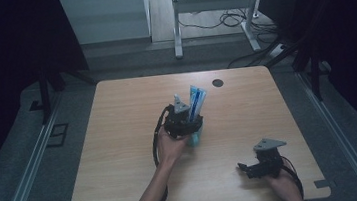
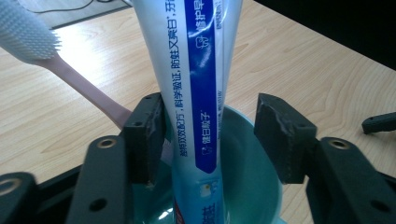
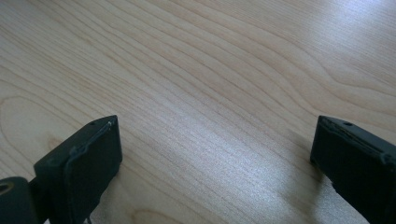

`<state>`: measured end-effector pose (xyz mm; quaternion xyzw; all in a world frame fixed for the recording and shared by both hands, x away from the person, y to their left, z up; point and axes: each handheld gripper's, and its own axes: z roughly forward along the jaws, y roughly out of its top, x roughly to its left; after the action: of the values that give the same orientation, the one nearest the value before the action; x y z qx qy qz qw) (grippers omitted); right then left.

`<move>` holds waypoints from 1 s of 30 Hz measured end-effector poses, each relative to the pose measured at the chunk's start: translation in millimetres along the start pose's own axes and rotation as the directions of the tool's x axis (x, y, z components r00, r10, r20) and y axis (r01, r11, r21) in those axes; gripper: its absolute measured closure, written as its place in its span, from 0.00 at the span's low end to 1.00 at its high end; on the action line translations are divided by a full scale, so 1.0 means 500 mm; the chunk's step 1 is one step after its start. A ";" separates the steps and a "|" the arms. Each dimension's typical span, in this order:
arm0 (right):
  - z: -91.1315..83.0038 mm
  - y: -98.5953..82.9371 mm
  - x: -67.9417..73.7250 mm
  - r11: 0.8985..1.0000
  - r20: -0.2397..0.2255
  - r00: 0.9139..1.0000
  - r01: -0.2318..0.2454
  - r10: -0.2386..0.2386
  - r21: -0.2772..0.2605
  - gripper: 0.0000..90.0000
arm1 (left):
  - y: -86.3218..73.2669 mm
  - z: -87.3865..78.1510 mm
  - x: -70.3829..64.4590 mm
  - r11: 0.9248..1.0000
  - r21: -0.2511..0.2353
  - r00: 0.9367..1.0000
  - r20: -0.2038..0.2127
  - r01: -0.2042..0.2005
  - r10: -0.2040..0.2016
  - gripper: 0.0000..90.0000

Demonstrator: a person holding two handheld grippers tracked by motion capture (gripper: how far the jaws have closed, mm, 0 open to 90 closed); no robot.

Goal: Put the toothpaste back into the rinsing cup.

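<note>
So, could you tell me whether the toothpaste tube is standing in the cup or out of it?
In. The toothpaste tube stands upright with its lower end inside the teal cup, between the open left gripper.

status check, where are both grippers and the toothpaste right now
Left gripper open, jaws either side of the toothpaste tube standing in the teal cup. Toothbrush leans in the cup too. Right gripper open, empty, over bare table.

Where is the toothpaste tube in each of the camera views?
High view: toothpaste tube stands in the cup at table centre, by the left tool.
Left gripper view: tube upright at centre, between the jaws.
Right gripper view: bare wood.
Shared landmark: wooden tabletop.
</note>
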<state>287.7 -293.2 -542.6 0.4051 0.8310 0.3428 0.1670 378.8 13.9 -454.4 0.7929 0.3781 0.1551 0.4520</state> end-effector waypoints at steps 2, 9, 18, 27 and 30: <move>0.000 0.000 0.000 1.000 0.000 1.000 0.000 0.000 0.000 0.02 | 0.002 -0.005 -0.002 1.000 0.001 1.000 -0.003 -0.009 0.009 0.43; 0.000 0.000 0.000 1.000 0.000 1.000 0.000 0.000 0.000 0.02 | 0.010 -0.020 -0.008 1.000 0.016 1.000 0.013 -0.018 0.018 0.31; 0.000 0.000 0.000 1.000 0.000 1.000 0.001 -0.001 0.000 0.02 | 0.014 -0.040 -0.019 0.998 0.047 0.999 0.023 -0.044 0.043 0.19; 0.000 0.000 0.000 1.000 -0.001 1.000 0.001 -0.001 0.000 0.02 | 0.011 -0.059 -0.020 0.997 0.064 0.998 0.039 -0.042 0.040 0.15; 0.000 0.000 0.000 1.000 0.000 1.000 0.001 -0.001 -0.001 0.02 | 0.009 -0.065 -0.019 0.997 0.066 0.998 0.039 -0.046 0.043 0.14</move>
<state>287.7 -293.2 -542.6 0.4048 0.8310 0.3430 0.1673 355.5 25.0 -432.3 0.8185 0.3569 0.1374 0.4288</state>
